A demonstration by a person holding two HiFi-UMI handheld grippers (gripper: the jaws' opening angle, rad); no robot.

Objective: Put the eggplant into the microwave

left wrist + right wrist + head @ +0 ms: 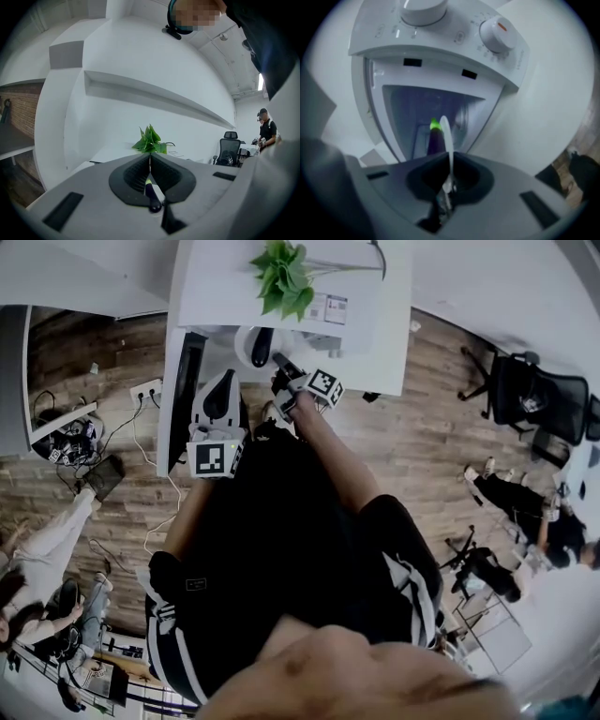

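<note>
In the right gripper view, the white microwave (440,33) fills the picture with its door open and its cavity (417,108) straight ahead. My right gripper (450,158) is shut on the rim of a white plate (446,133), seen edge-on. The purple eggplant (435,140), green at its tip, lies on that plate at the cavity's mouth. From the head view, the plate (246,345) with the eggplant (262,345) sits just beyond my right gripper (281,367). My left gripper (219,381) points level beside it, its jaws together (150,161); a small dark object (153,194) shows at their base.
A green plant (281,277) stands on the white counter (375,324) above the microwave and also shows in the left gripper view (150,139). A dark upright panel (185,399) stands left of my left gripper. Office chairs (525,395) and seated people are on the wooden floor.
</note>
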